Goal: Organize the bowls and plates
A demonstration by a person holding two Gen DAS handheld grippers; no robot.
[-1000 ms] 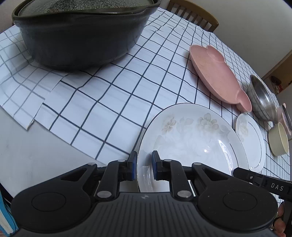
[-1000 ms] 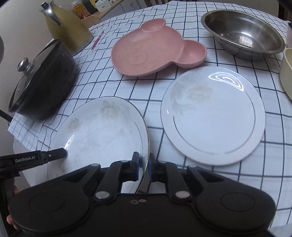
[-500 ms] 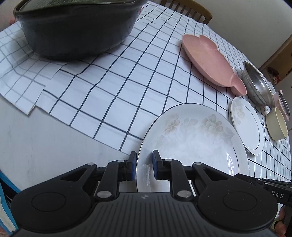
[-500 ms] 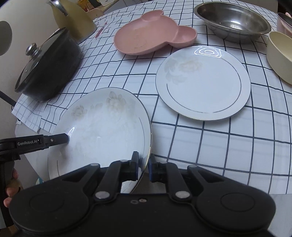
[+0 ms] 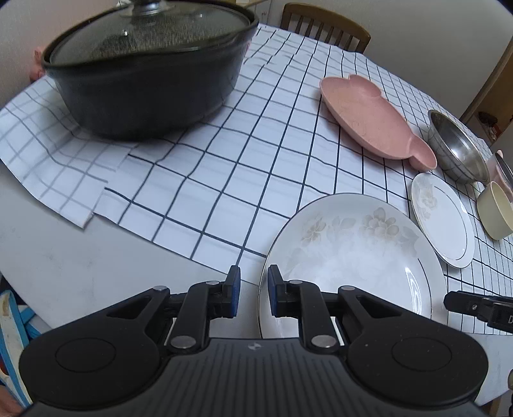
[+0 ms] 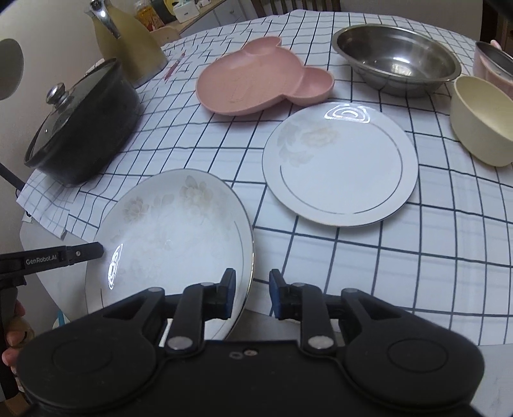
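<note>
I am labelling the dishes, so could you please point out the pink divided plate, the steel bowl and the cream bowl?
pink divided plate (image 6: pixel 247 83), right wrist view, main compartment.
steel bowl (image 6: pixel 397 61), right wrist view, inner bottom.
cream bowl (image 6: pixel 481 106), right wrist view, inside wall.

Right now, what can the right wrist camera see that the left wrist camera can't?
Only the right wrist view shows the yellow kettle behind the black pot, and a hand at the left edge. Only the left wrist view shows the wooden chair beyond the table. Both show the big flowered plate, the smaller plate, the pink bear-shaped dish, the steel bowl and the cream bowl.
</note>
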